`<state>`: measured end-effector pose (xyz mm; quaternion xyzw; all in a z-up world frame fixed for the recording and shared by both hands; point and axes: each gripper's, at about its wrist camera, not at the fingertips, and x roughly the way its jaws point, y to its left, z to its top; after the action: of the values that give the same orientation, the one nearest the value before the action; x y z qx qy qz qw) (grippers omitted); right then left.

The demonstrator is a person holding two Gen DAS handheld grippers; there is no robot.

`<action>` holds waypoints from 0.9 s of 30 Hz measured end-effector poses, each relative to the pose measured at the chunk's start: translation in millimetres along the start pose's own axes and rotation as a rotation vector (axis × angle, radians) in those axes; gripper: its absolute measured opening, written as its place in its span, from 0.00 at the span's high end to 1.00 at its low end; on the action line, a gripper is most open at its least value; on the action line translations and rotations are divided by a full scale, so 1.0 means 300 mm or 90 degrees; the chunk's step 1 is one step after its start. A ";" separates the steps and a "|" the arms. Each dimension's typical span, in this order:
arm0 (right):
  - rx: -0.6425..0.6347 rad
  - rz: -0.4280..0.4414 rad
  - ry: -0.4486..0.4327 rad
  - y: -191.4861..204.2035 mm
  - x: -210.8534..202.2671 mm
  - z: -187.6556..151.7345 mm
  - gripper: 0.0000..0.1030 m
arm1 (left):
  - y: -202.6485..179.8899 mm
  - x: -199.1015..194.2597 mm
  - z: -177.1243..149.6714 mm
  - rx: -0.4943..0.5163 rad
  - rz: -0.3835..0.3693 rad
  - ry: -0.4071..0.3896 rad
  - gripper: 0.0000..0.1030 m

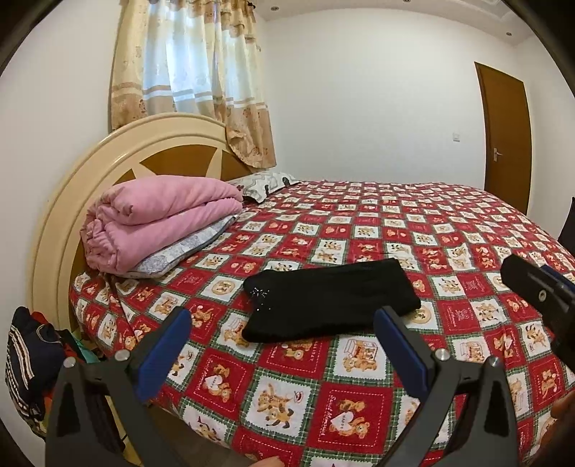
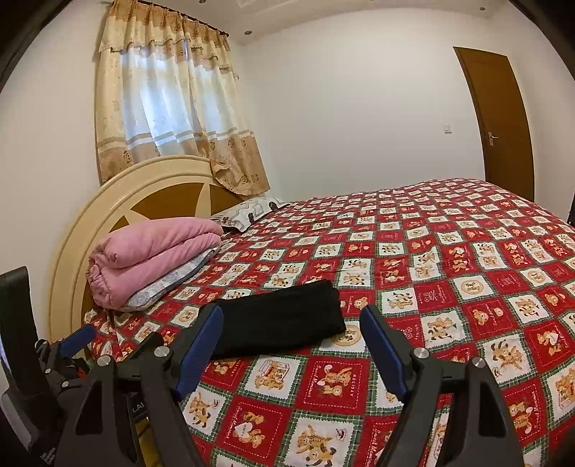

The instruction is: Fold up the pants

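Both tools [image 1: 282,319] [image 2: 291,319] spread, empty; folded pants [image 1: 327,300] near bed edge [image 1: 201,424].

Walls: plain white [image 2: 341,118], matte, evenly lit.
Ceiling: white, small recessed spotlights [image 1: 274,8] at 12 o'clock.
Window: at 10 o'clock, covered by cream and tan floral curtains [image 2: 169,107] with a sheer white centre letting daylight through.
Door: brown wood [image 2: 499,122] at 2 o'clock, closed, metal lever handle; a white wall switch [image 2: 447,128] just beside it.
Bed: fills the 3 to 6 o'clock area, red patchwork teddy-bear bedspread [image 2: 449,287].
Headboard: cream, rounded, brown inset panels [image 1: 118,161], at 9 o'clock.
Bedding: folded pink quilt [image 1: 158,219] on a grey pillow; patterned pillow [image 1: 266,183] behind it.
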<state>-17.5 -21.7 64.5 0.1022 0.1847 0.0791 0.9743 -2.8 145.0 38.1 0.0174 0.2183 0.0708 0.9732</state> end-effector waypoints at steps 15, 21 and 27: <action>0.001 0.003 0.004 -0.014 -0.001 -0.003 0.22 | 0.001 -0.002 -0.002 -0.005 0.005 0.002 0.00; 0.001 0.003 0.005 -0.015 -0.001 -0.004 0.22 | -0.007 0.000 -0.004 -0.008 0.004 0.008 0.00; -0.002 0.003 0.008 -0.013 0.000 -0.009 0.22 | -0.009 0.002 -0.004 -0.009 0.008 0.011 0.00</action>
<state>-18.1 -24.9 61.3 0.1006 0.1906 0.0822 0.9730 -2.5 142.5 36.6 0.0113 0.2258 0.0783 0.9710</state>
